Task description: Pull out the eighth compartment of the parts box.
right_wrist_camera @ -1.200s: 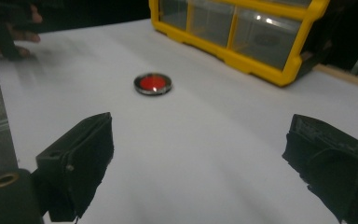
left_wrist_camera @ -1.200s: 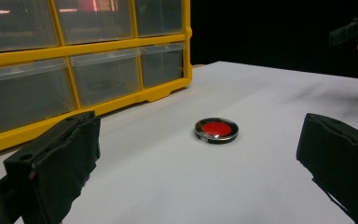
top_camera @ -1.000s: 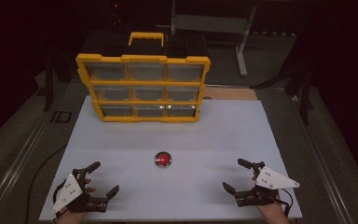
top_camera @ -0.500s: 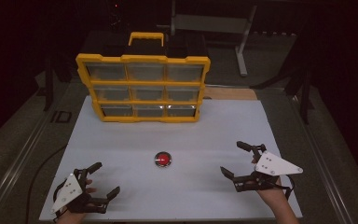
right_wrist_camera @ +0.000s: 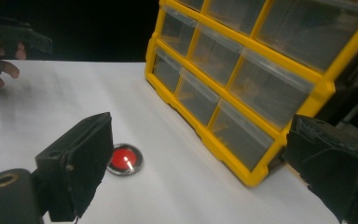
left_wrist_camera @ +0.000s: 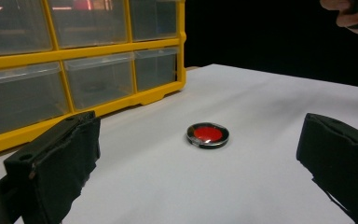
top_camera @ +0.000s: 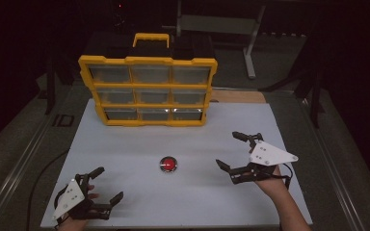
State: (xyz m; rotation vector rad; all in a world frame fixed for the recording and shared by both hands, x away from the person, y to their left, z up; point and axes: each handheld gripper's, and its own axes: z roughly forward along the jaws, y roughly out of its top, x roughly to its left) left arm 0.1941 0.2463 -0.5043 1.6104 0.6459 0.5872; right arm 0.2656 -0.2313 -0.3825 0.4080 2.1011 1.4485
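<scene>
A small round red disc with a metal rim (top_camera: pixel 168 164) lies flat on the white table (top_camera: pixel 139 144), in front of a yellow organizer with clear drawers (top_camera: pixel 148 91). My left gripper (top_camera: pixel 107 184) rests open at the near left corner; the red disc (left_wrist_camera: pixel 207 134) lies ahead between its spread jaws. My right gripper (top_camera: pixel 232 151) hovers open to the right of the disc, a little above the table. In the right gripper view the red disc (right_wrist_camera: pixel 125 159) sits just past the left jaw, and the yellow organizer (right_wrist_camera: pixel 242 88) stands beyond.
The organizer stands upright at the back of the table with its drawers shut and a yellow handle (top_camera: pixel 151 38) on top. A grey metal stand (top_camera: pixel 221 24) stands behind the table. Table edges run close to both hands.
My right gripper has risen and moved forward and left, toward the disc and organizer. The left gripper and the red disc have stayed put.
</scene>
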